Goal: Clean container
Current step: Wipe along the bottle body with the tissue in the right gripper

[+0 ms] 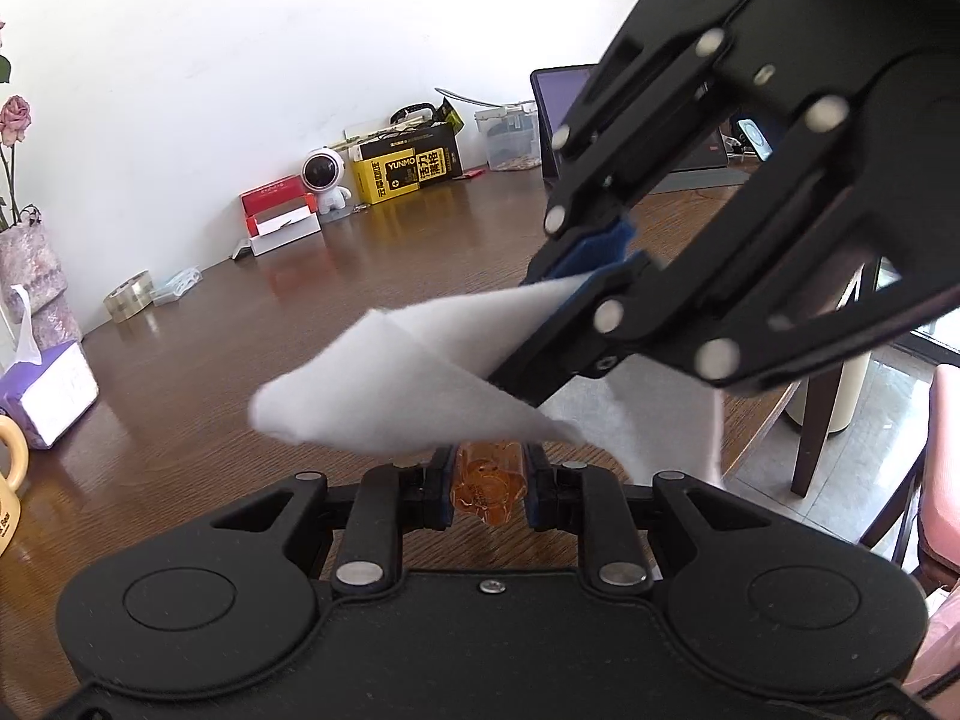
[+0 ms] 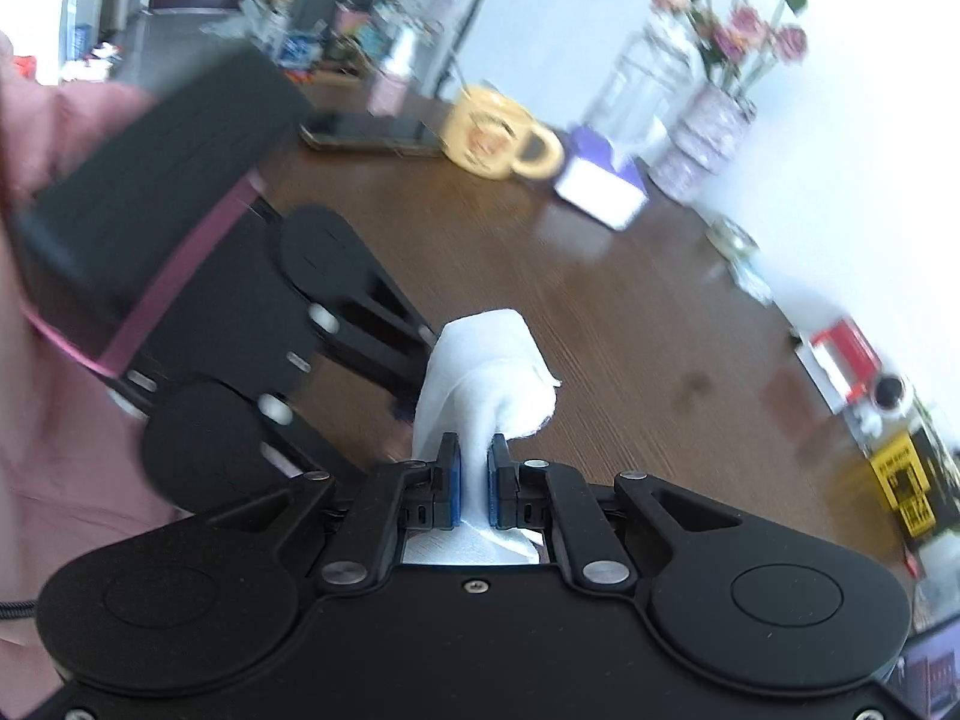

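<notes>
Wipe meets container — cleaning looks under way

Left gripper (image 1: 487, 489) clamps the amber container (image 1: 489, 483); right gripper (image 2: 474, 480) pinches a white wipe (image 1: 390, 390) draped just beyond the left jaws — how much remains, can't tell.

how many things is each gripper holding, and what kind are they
white wipe: 1, pinched in the right gripper
amber translucent container: 1, clamped in the left gripper
total: 2 held things
</notes>
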`<state>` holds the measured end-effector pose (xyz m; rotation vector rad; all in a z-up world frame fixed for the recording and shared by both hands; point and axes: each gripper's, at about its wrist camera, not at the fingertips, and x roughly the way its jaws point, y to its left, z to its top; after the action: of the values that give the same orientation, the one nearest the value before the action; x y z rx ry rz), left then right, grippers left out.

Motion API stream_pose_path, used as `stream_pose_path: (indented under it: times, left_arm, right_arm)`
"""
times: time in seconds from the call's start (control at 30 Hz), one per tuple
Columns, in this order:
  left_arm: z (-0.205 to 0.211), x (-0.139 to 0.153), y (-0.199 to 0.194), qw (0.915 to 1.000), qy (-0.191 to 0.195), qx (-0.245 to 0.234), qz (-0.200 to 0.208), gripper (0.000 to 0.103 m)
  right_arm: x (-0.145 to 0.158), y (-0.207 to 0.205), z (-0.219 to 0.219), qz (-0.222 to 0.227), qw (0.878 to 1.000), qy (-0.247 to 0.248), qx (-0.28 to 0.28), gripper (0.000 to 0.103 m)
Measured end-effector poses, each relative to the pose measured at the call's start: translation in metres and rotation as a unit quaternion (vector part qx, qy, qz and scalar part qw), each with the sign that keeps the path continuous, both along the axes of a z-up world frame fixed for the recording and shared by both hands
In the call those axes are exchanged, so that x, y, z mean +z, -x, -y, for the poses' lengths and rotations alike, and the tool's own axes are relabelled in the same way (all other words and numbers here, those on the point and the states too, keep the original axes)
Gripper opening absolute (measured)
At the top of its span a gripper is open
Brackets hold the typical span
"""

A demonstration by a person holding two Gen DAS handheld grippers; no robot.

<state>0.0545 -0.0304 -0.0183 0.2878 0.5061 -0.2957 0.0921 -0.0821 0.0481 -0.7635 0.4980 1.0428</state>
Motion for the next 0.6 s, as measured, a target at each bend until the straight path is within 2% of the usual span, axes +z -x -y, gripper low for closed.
stream_pose_path:
  times: [0.23, 0.33, 0.6]
  left_arm:
    - [0.005, 0.000, 0.002, 1.0000, -0.001, 0.002, 0.000, 0.021]
    - [0.005, 0.000, 0.002, 1.0000, -0.001, 0.002, 0.000, 0.021]
    - [0.002, -0.001, -0.003, 1.0000, 0.000, 0.005, -0.002, 0.021]
  right_arm:
    - [-0.027, -0.040, -0.001, -0.004, 0.996, 0.020, -0.085, 0.008]
    - [-0.032, -0.048, 0.001, -0.011, 0.994, 0.020, -0.102, 0.008]
    - [-0.016, -0.020, 0.006, -0.020, 0.999, -0.010, -0.046, 0.008]
